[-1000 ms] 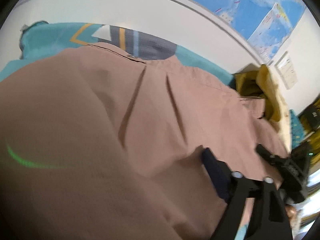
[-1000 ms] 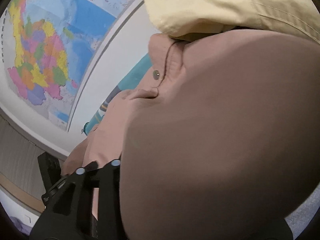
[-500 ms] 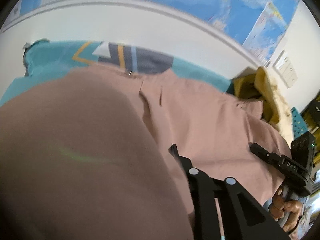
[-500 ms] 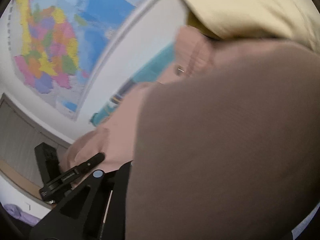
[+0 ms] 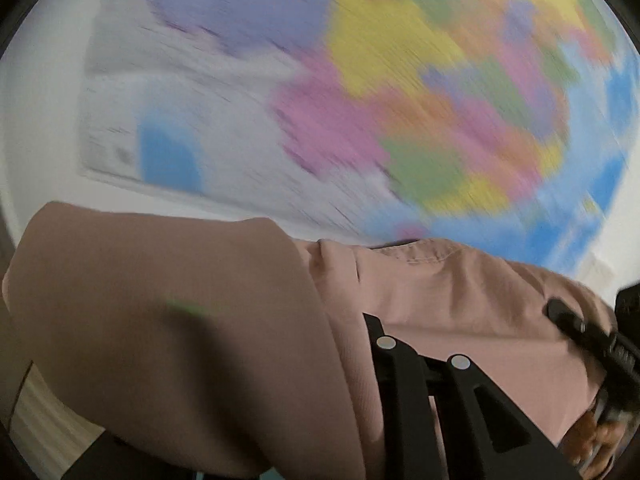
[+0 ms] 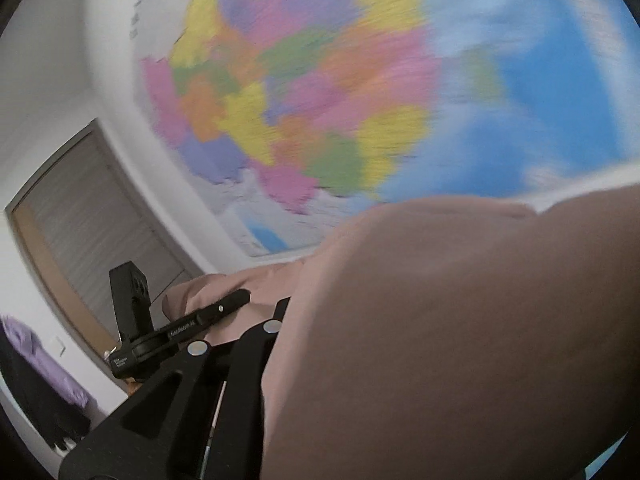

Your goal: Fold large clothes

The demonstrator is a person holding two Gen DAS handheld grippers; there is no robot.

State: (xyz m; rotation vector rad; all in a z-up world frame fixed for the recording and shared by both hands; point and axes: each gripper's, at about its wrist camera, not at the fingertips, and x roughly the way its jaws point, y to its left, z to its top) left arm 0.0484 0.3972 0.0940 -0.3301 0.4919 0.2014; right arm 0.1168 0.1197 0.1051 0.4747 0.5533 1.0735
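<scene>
no writing can be read: the small white lettering on the black finger of your left gripper (image 6: 244, 300), seen from the right wrist camera, is too fine to make out, and the wall map (image 5: 400, 92) is smeared by motion blur into patches of pink, yellow, orange, green, purple and sea blue. the dusty pink garment (image 5: 460, 300) hangs below the map in both views, raised in front of it and stretched between your two grippers. your left gripper (image 5: 370, 320) is closed on the cloth, which bulges over its left side and hides that fingertip. your right gripper (image 6: 282, 304) is likewise clamped on the garment (image 6: 460, 340), whose brown-shadowed fold fills the lower right of that view and covers the finger on that side. in the left wrist view your right gripper (image 5: 560, 312) shows below and right of the map, at the far edge of the cloth, with part of your hand (image 5: 596, 440) under it. left of the map in the right wrist view stand a grey slatted shutter (image 6: 100, 220) in a wooden frame and, lower, a purple cloth (image 6: 48, 368) over something dark. the wall (image 6: 60, 60) around the map is white. pale flooring (image 5: 44, 420) shows below the garment's left edge.
</scene>
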